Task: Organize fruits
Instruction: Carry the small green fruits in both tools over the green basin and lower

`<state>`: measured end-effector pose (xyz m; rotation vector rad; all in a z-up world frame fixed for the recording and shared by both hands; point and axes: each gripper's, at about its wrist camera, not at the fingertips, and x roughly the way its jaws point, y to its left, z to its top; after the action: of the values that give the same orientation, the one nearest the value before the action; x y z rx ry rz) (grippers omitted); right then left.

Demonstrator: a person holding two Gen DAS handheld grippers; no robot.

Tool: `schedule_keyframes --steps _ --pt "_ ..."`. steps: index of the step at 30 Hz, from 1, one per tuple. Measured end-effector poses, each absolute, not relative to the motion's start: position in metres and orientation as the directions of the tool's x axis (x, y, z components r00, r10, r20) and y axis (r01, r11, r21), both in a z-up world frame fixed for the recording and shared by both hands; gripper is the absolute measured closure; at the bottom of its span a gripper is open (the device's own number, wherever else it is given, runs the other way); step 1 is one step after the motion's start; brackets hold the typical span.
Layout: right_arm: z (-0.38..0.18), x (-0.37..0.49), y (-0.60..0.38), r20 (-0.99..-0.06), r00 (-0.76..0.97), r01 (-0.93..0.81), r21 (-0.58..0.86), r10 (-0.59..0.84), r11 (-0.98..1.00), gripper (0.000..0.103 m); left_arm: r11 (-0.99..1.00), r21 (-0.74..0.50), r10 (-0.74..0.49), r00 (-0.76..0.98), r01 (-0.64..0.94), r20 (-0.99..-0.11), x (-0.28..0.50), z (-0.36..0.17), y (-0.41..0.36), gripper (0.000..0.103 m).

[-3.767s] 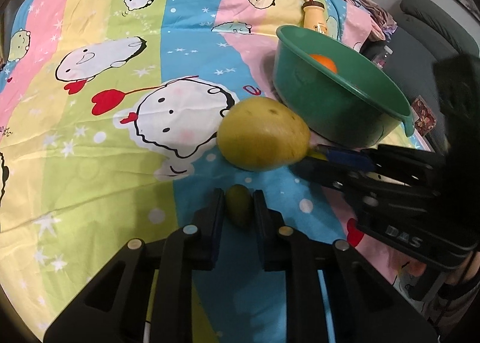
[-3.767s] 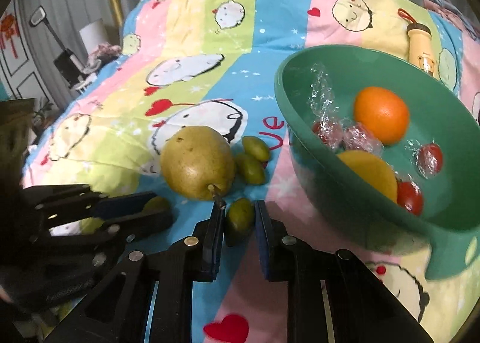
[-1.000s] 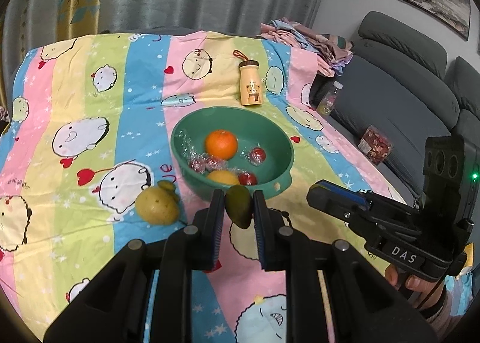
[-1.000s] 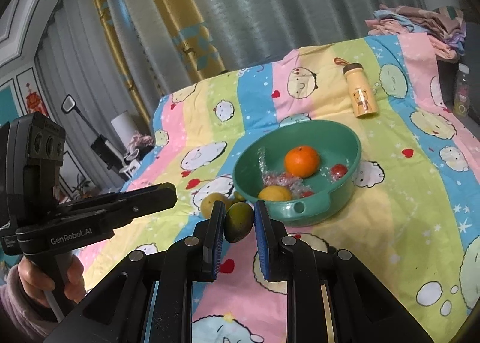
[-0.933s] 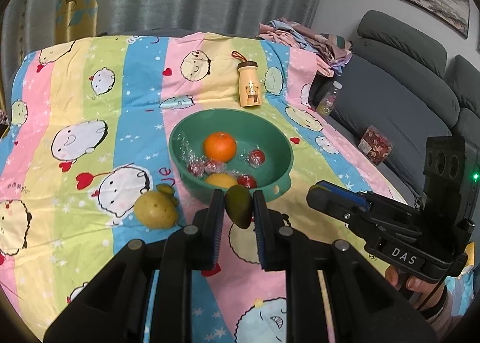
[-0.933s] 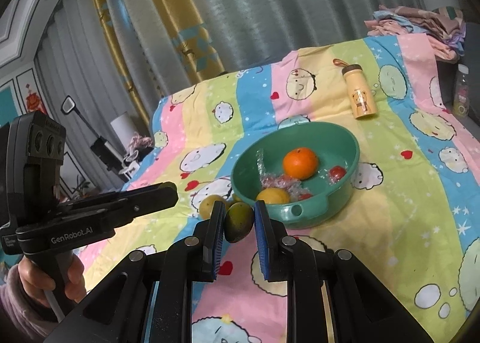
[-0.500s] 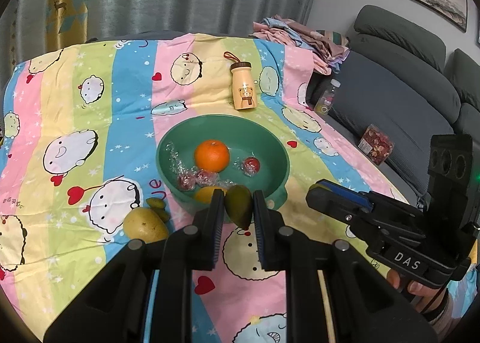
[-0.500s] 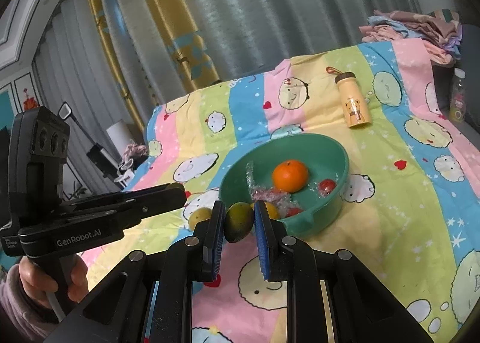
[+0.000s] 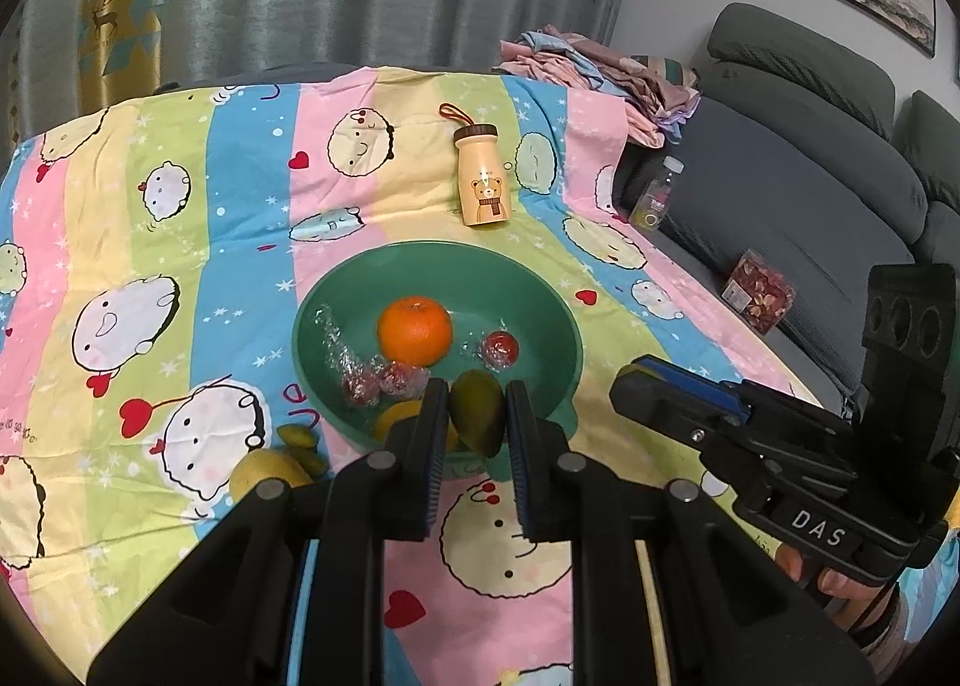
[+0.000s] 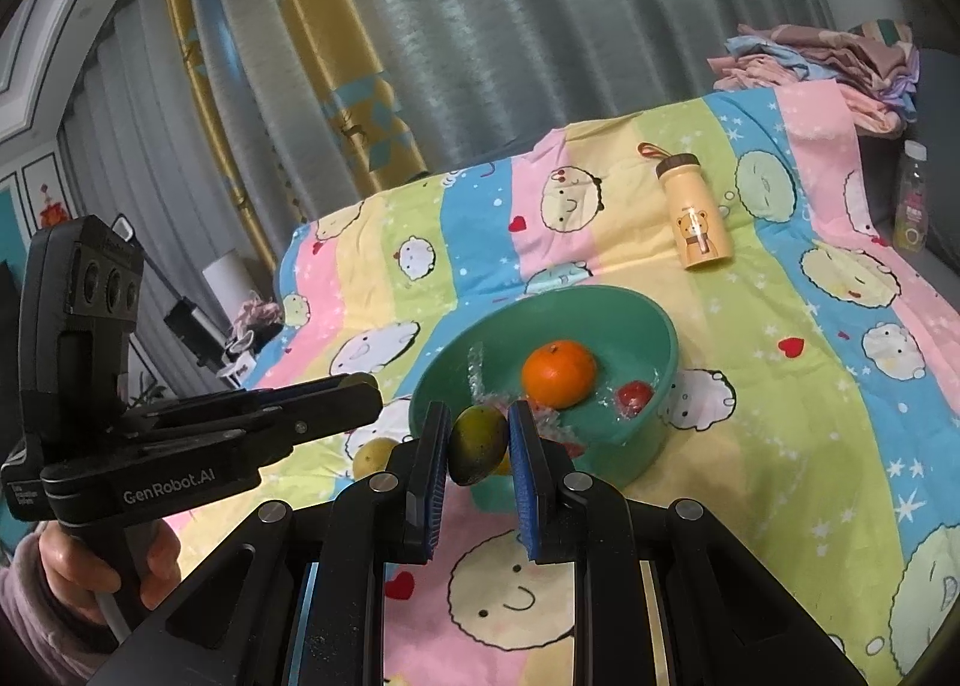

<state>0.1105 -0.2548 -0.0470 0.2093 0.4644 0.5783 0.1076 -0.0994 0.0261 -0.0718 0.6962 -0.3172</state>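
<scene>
Left wrist view: left gripper (image 9: pixel 477 416) clamped on a small green fruit (image 9: pixel 477 411), held up in the air over the near rim of the green bowl (image 9: pixel 336 290). Bowl already holds an orange (image 9: pixel 414 329), a yellow fruit (image 9: pixel 401 417) mostly hidden behind the finger, and a few plastic-wrapped red pieces (image 9: pixel 500 349). Left on the cloth (image 9: pixel 252 194), just beside the bowl: one pear (image 9: pixel 264 473) and what looks like two small green fruits (image 9: pixel 299 437), count unsure since they overlap at the edge. Right gripper (image 9: pixel 636 383) shows side-on here; can't tell its jaw state from this angle.

Right wrist view: right gripper (image 10: pixel 478 440) also closed on a green fruit (image 10: pixel 477 442), in the air near the bowl (image 10: pixel 606 308) rim on the near-left side. Orange (image 10: pixel 558 373) and a red piece (image 10: pixel 635 395) visible inside. Pear (image 10: pixel 371 455) peeks out past the finger.

Progress estimate: past halfway. Two fruits in transit, not yet dropped; the pear and the small greens on the cloth remain.
</scene>
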Motion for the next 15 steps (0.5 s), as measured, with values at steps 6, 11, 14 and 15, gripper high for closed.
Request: schedule_keyframes --steps 6,11,14,15 --pt "-0.05 0.122 -0.259 -0.36 0.743 -0.465 0.329 0.564 0.822 0.081 0.951 -0.161 -0.306 0.719 0.265 -0.624 0.119 0.023 -0.102 0.084" --pt "-0.052 0.133 -0.261 -0.363 0.745 -0.456 0.334 0.559 0.825 0.081 0.949 -0.167 -0.311 0.715 0.266 -0.626 0.129 0.019 -0.104 0.084" --pt "-0.053 0.139 -0.26 -0.368 0.745 -0.453 0.333 0.556 0.827 0.081 0.951 -0.166 -0.307 0.715 0.262 -0.628 0.136 0.018 -0.103 0.084" --pt "-0.054 0.142 -0.26 -0.369 0.745 -0.452 0.334 0.556 0.827 0.081 0.951 -0.165 -0.305 0.715 0.261 -0.629 0.138 0.018 -0.103 0.084"
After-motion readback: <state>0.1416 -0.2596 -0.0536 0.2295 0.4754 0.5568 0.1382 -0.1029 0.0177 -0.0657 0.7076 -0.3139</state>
